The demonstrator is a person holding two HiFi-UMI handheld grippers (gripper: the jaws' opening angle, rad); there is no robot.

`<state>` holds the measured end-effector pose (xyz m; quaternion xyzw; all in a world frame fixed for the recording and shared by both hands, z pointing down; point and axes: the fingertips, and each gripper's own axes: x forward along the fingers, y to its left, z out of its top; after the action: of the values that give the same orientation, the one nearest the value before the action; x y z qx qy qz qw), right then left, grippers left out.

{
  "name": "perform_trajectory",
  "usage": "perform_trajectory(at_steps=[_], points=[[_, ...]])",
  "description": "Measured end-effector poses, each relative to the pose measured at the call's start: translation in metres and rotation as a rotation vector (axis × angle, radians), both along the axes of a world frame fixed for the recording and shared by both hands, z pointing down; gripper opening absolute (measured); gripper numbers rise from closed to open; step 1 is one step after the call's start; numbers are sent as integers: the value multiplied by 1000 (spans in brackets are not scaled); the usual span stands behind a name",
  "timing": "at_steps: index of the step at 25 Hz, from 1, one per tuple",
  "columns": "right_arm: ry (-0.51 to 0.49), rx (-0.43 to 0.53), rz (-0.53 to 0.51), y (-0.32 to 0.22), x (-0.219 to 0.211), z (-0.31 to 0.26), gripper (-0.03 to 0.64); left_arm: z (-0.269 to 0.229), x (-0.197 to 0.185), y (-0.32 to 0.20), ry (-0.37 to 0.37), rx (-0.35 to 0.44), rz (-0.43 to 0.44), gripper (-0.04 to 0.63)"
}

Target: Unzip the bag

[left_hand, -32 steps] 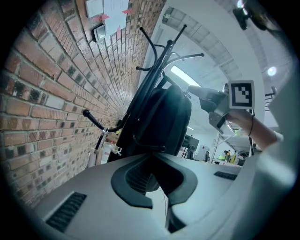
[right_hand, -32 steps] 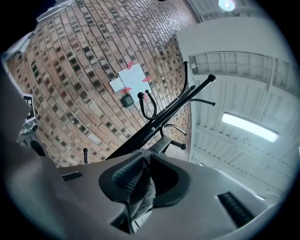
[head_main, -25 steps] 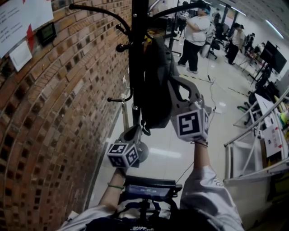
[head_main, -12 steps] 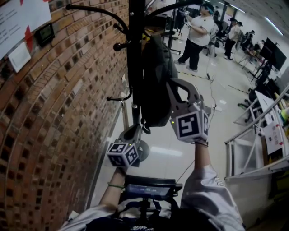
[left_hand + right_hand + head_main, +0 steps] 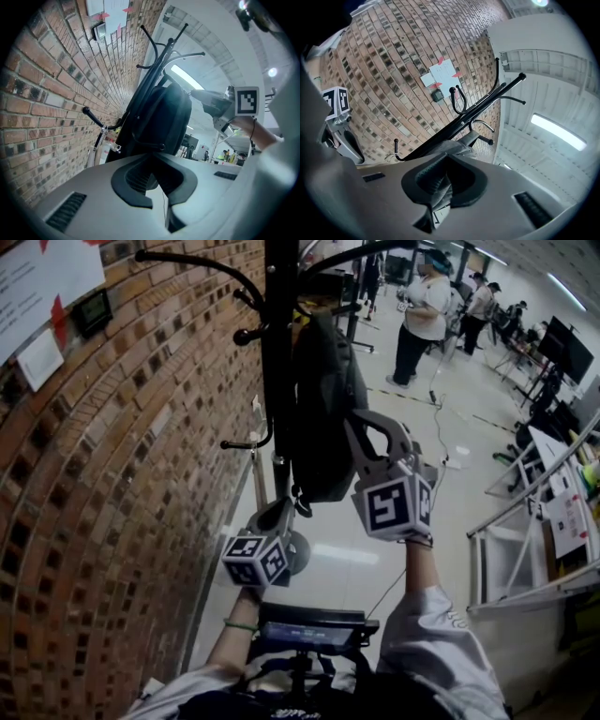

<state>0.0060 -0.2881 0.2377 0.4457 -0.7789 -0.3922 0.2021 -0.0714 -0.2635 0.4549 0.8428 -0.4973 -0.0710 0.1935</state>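
Note:
A dark backpack (image 5: 323, 418) hangs from a black coat stand (image 5: 281, 352) by a brick wall. My left gripper (image 5: 284, 507) is low, at the bag's bottom edge. In the left gripper view its jaws (image 5: 151, 159) are closed at the underside of the backpack (image 5: 161, 117). My right gripper (image 5: 354, 423) reaches to the bag's right side, higher up. In the right gripper view a grey fabric zip pull (image 5: 439, 185) is pinched between the pads of that gripper (image 5: 443, 161). The zip's teeth are hidden in every view.
The brick wall (image 5: 112, 474) runs along the left with papers and a small box on it. The stand's hooks (image 5: 248, 334) stick out near the bag. A metal railing (image 5: 525, 512) stands at the right. People (image 5: 422, 315) are on the floor behind.
Both grippers and the bag keep nearly the same places. A person in the background has walked to the right.

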Motion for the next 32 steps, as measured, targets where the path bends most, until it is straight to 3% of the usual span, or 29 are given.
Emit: perform_trajectory(at_steps=[10,13,18,28,32], points=[[3,-19,16,6,6,17,11,4,2,4,-16,-17,1,8],[46,-16,29,7,7,23,11,8,-1,8,-43,-68,-14,8],[26,-20,24,9,8,32,11,5,3,6,-17,-10,1,8],[26,-53,24,11,9,47,11,3,8,10,-33,-41,-6,8],[33,-67,25,11,11,54,11,3,12,7,-24,-17,5,8]])
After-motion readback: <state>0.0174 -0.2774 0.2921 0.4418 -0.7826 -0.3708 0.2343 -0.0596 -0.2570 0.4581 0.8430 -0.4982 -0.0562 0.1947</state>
